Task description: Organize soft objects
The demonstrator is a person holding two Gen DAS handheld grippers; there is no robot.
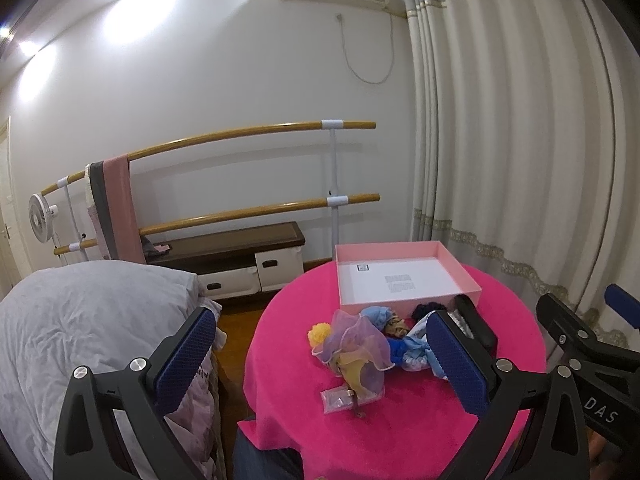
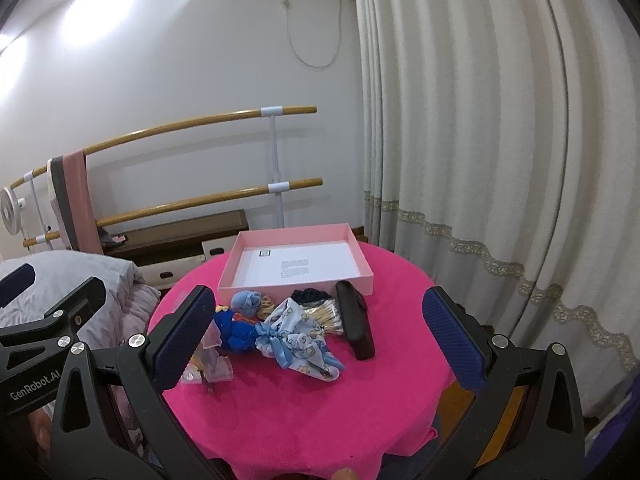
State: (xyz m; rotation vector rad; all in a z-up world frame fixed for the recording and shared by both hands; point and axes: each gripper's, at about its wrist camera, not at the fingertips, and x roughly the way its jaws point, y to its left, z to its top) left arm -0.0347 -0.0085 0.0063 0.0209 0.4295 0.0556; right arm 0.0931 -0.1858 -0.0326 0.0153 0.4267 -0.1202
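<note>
Here both grippers, left gripper (image 1: 320, 352) and right gripper (image 2: 320, 328), hover spread wide, holding nothing, above the table (image 2: 320, 420). The soft objects (image 2: 280, 332) lie heaped just in front of the pink box (image 2: 296, 284)

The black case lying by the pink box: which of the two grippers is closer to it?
Right, probably. The black case lies between the right gripper's open fingers, toward its right side. The left gripper, also open, hovers over the lilac organza pouch, further left.
</note>
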